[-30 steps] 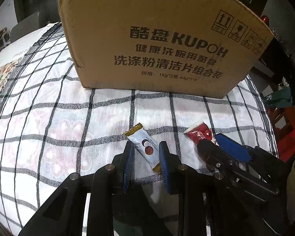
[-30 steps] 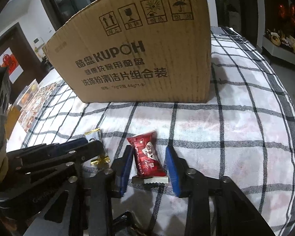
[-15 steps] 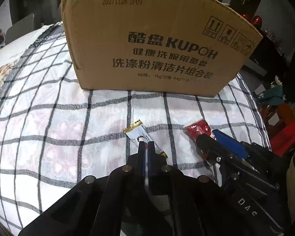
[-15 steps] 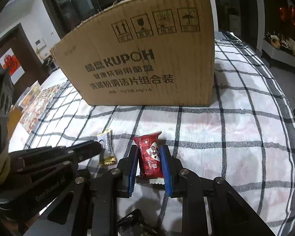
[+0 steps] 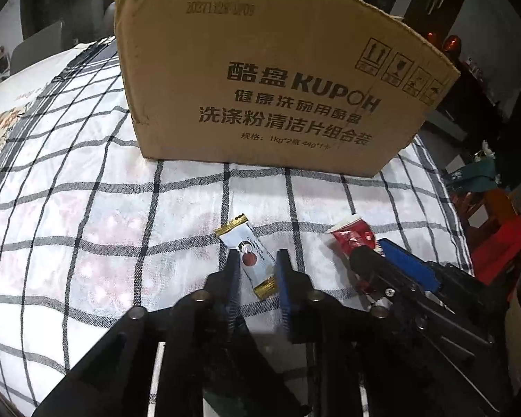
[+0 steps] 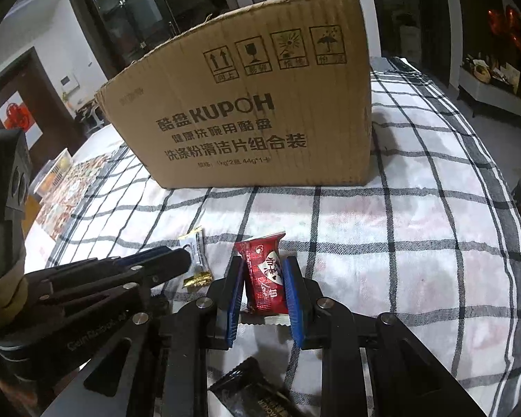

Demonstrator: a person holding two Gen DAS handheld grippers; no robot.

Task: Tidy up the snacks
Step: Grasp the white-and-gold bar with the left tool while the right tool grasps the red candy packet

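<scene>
Left gripper [image 5: 257,271] jaws opening around white snack [image 5: 250,257]; right gripper [image 6: 263,290] pinches red snack [image 6: 264,278]. Advise re-closing squarely before lifting toward cardboard box [image 5: 278,80].

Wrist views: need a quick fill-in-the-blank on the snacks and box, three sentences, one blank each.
1. The snack packet clamped in the shut right gripper is ___ in colour.
2. The white snack has crimped ends coloured ___.
3. The cardboard box behind the snacks carries the Latin-letter brand name ___.

Missing words: red; gold; KUPOH
</scene>
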